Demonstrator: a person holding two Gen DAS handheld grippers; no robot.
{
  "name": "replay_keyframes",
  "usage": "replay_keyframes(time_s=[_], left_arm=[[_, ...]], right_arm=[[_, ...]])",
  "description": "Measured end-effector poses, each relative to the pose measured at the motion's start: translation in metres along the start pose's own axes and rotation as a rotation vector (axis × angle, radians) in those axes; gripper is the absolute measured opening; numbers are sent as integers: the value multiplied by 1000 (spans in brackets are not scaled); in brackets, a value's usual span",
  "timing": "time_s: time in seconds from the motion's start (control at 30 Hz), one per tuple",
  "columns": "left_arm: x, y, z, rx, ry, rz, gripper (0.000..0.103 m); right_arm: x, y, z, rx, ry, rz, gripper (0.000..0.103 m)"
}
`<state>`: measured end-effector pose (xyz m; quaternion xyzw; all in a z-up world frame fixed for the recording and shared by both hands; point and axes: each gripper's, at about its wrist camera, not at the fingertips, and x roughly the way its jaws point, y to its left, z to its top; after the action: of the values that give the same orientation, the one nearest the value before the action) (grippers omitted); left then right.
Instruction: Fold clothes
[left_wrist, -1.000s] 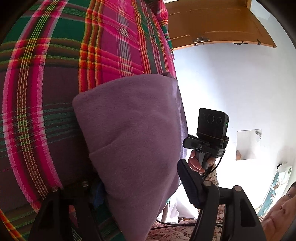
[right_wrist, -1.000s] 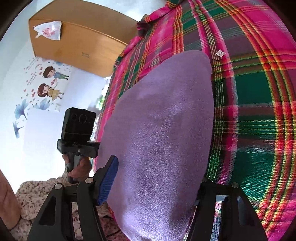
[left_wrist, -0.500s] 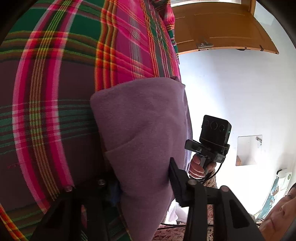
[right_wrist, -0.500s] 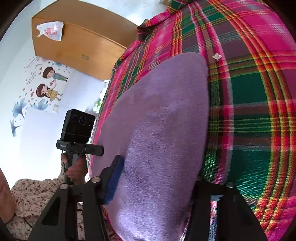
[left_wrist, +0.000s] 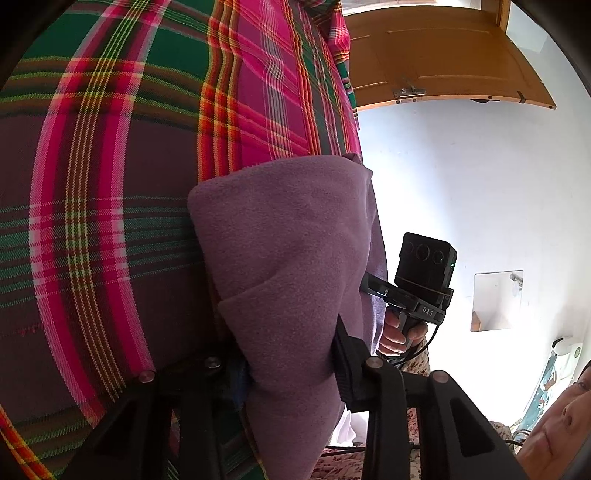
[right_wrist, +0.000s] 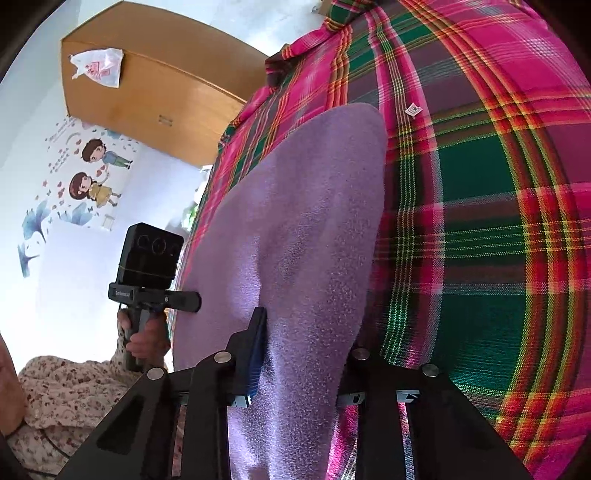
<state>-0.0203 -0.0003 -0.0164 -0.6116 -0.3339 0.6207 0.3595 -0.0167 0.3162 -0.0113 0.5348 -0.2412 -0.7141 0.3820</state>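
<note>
Purple fleece garment (left_wrist: 295, 266) lies on the plaid bedspread (left_wrist: 110, 221), a folded edge caught at both ends; the left tongs (left_wrist: 288, 365), apart a second ago, now stand clamped on it; the right tongs (right_wrist: 303, 354) have likewise narrowed onto the fleece (right_wrist: 303, 221); with both grips secured, the next fold can probably be lifted over; wooden wardrobe (right_wrist: 147, 92) behind.

My left gripper (left_wrist: 291, 365) clamps a fold of purple fleece garment (left_wrist: 291, 266) lying on the plaid bedcover (left_wrist: 110, 184). Right gripper (left_wrist: 421, 288) in a hand (left_wrist: 397, 332) just beyond the fleece's far edge.
</note>
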Motion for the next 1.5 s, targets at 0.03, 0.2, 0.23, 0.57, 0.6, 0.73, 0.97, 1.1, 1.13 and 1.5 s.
replay_keyframes(time_s=[0.03,0.2,0.23,0.57,0.6,0.73,0.97,1.1,1.13,1.5], left_arm=[[-1,1,0,1,0,0,37],[-1,1,1,5,-2,1,35],[-1,1,1,4,-3,1,35],[1,-2,3,8,-9,1,33],[1,-2,3,9,-10,1,33],[1,-3,4,6,-18,1,33],[1,-7,5,10,-46,19,33],[0,-11,6,21,-65,20,33],[0,-13,6,27,-67,19,33],[-9,-21,8,53,-101,-16,32]], right_arm=[[0,0,0,-3,-2,-1,27],[-1,-1,-1,-13,-10,-5,26],[-1,-1,-1,-13,-11,-5,26],[1,2,-2,-27,-26,-11,24],[1,2,-2,-26,-28,-12,24],[1,3,-4,-27,-52,-17,23],[1,3,-7,-3,-82,-14,21],[0,4,-8,16,-111,-13,19],[-1,6,-9,15,-117,-15,19],[-7,23,-10,6,-171,-18,19]])
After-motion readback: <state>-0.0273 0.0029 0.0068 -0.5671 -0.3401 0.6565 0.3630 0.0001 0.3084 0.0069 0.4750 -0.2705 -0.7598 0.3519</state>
